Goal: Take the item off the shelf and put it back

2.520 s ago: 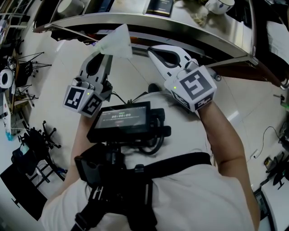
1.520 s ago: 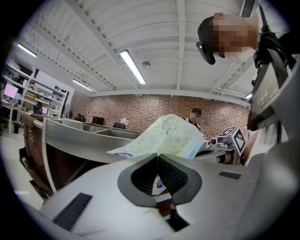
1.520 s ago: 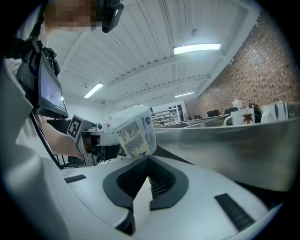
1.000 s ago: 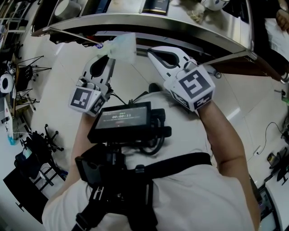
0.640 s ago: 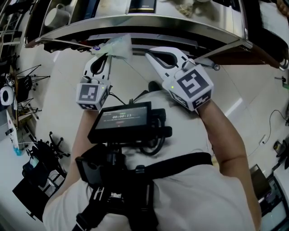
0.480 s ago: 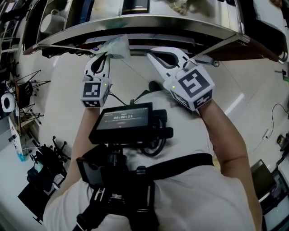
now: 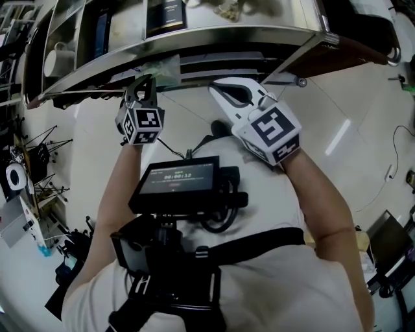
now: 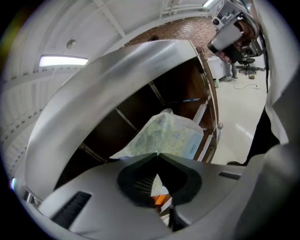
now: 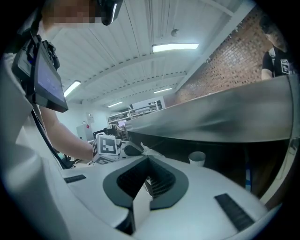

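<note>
A pale green soft packet (image 7: 163, 67) is pinched by my left gripper (image 7: 146, 79), which is shut on its near edge. The packet reaches in under the edge of the steel shelf (image 7: 214, 35), into the lower tier. In the left gripper view the packet (image 8: 165, 135) fans out beyond the closed tips of the left gripper (image 8: 157, 154), with the dark shelf opening behind it. My right gripper (image 7: 215, 89) hangs just right of it below the shelf edge, shut with nothing in it. The right gripper view shows the right gripper (image 9: 147, 158) with its jaws together.
A white mug (image 7: 57, 61) and a dark box (image 7: 165, 16) stand on the shelf's upper tier. A white cup (image 9: 197, 158) sits in the lower tier. The chest-mounted monitor (image 7: 178, 183) is below my grippers. Stands and cables lie on the floor at left.
My left gripper has risen and pushed forward with the packet, which now sits partly under the shelf edge. The right gripper has barely moved.
</note>
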`<state>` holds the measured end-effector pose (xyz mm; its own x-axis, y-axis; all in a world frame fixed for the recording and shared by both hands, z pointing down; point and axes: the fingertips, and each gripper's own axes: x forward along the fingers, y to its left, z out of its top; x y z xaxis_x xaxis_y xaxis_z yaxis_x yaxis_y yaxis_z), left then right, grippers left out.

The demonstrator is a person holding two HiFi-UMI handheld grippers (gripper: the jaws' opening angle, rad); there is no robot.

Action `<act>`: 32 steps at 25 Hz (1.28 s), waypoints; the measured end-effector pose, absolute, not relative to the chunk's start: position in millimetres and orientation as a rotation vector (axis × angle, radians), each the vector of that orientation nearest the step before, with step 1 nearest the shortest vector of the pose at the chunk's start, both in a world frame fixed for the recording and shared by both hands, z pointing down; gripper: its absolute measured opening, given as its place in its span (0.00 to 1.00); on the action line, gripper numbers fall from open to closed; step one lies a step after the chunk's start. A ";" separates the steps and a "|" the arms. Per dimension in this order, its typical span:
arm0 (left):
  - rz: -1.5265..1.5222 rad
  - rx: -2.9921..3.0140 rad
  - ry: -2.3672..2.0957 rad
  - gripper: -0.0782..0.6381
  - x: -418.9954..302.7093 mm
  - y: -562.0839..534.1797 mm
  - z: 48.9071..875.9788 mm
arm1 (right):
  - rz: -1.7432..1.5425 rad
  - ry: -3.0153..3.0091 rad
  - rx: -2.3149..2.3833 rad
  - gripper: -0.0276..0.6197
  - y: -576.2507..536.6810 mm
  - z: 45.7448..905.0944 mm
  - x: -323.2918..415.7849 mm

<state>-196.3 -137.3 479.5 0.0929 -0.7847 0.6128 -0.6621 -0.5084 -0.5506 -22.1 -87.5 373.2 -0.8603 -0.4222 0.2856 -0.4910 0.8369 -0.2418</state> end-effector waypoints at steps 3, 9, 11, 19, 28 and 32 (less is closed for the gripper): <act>-1.436 -2.188 1.414 0.12 -194.3 -153.8 493.6 | 0.482 -2.773 0.733 0.05 -84.7 380.0 -16.5; -1.556 -2.052 1.272 0.12 -194.6 -186.5 524.2 | 0.506 -2.731 0.800 0.05 -80.9 386.9 -1.2; -1.584 -2.016 1.233 0.12 -195.9 -197.8 532.3 | 0.514 -2.715 0.830 0.05 -79.1 389.3 4.8; -1.660 -1.877 1.224 0.12 -208.4 -236.4 555.4 | 0.546 -2.654 0.955 0.05 -75.5 398.6 31.8; -1.685 -1.798 1.194 0.28 -209.2 -243.0 571.6 | 0.570 -2.619 1.019 0.05 -70.9 401.3 38.7; -1.677 -1.802 1.192 0.35 -209.2 -237.1 572.5 | 0.578 -2.621 1.015 0.05 -71.0 403.6 37.7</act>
<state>-209.2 -237.1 572.5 -0.0860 -0.7935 0.6025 -0.3083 -0.5539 -0.7734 37.7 -71.0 403.6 -0.7173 -0.5804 0.3855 -0.6887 0.6745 -0.2659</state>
